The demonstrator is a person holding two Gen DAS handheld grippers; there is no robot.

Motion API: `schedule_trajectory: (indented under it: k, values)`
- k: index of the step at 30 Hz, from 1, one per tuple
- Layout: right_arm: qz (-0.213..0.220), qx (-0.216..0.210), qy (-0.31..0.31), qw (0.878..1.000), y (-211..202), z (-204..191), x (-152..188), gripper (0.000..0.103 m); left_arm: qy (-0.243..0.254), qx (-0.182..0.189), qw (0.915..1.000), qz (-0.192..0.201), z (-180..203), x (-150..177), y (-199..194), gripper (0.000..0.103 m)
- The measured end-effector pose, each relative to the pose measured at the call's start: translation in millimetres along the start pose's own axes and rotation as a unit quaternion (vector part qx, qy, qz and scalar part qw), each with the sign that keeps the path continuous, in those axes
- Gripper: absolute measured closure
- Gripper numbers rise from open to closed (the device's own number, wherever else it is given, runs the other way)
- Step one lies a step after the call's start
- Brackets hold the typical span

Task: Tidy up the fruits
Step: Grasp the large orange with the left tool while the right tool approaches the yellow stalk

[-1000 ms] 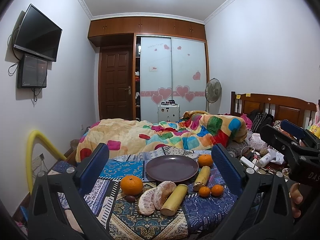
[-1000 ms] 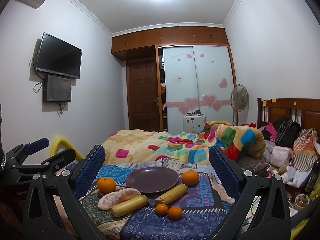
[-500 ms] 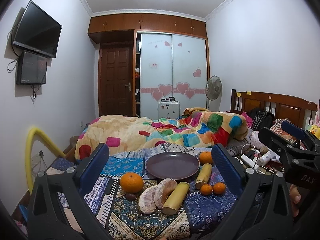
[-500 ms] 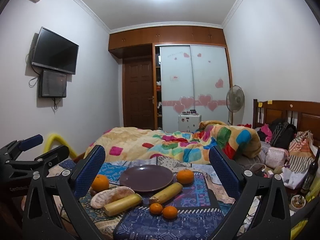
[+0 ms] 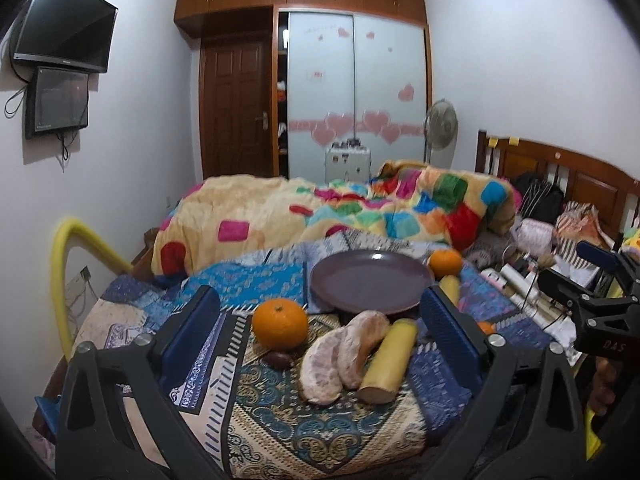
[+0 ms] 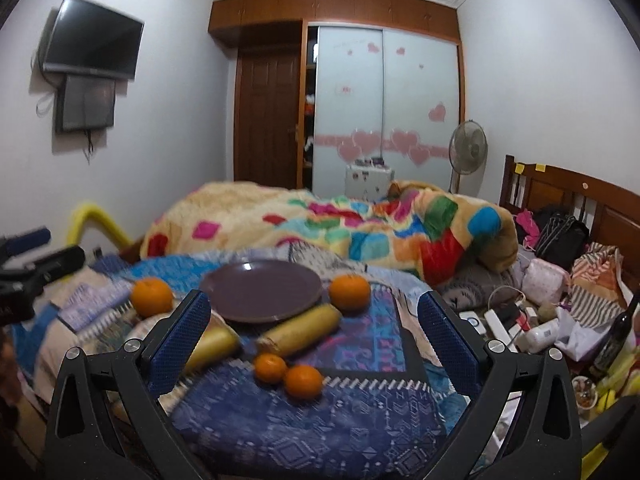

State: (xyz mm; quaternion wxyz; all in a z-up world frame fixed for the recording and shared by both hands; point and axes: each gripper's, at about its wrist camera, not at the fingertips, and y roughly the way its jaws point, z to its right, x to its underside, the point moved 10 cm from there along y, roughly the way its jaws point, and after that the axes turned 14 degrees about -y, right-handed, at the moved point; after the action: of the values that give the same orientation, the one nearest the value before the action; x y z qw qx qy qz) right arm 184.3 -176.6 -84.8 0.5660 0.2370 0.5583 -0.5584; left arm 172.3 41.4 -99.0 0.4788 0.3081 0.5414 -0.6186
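Note:
On a patterned cloth lies a purple plate (image 5: 370, 282) (image 6: 260, 290), bare. In the left wrist view a large orange (image 5: 280, 324), two peeled citrus segments (image 5: 340, 356), a yellow stalk piece (image 5: 388, 364) and a small dark fruit (image 5: 278, 359) lie in front of the plate. My left gripper (image 5: 318, 302) hovers short of them. Its jaws are wide and closing with nothing between the pads. My right gripper (image 6: 314, 302) is open and holds nothing. Two small oranges (image 6: 288, 374) lie ahead of it, with a second stalk piece (image 6: 300, 332) and another orange (image 6: 349, 292) beyond.
A bright patchwork quilt (image 5: 340, 212) is heaped behind the cloth. Right of the cloth lie chargers, bottles and bags (image 6: 532, 320), with a dark bottle (image 6: 618, 336) near the edge. A yellow foam tube (image 5: 64, 256) arches at the left. A wooden headboard (image 6: 580, 196) closes the right side.
Both grippers have come down and closer to the fruit, which now looks larger and sits higher between the fingers. Nothing has been picked up or shifted.

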Motion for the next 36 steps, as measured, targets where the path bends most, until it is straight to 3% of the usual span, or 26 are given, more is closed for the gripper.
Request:
schedule_trajectory:
  k: [4, 13, 21, 31, 36]
  values:
    - [-0.028, -0.021, -0.01, 0.999, 14.2, -5.5, 12.8, 0.0, 0.007, -0.004, 0.9993, -0.037, -7.2, 13.5, 21.5, 0.013]
    - [-0.071, -0.063, -0.006, 0.995, 55.3, -10.3, 22.7, 0.007, -0.001, -0.013, 0.9931, -0.116, -30.6, 31.2, 76.1, 0.018]
    - [-0.111, -0.091, -0.011, 0.99, 96.2, -19.8, 29.0, 0.007, -0.002, -0.018, 0.9883, -0.151, -44.2, 35.3, 110.9, 0.018]
    - [-0.183, -0.129, -0.035, 0.974, 133.6, -39.2, 51.2, 0.008, 0.003, -0.024, 0.982, -0.187, -54.9, 46.9, 141.5, 0.021]
    - [-0.203, -0.125, -0.055, 0.969, 142.6, -41.6, 57.0, 0.009, -0.001, -0.028, 0.9794, -0.2, -58.5, 53.1, 154.0, 0.021]
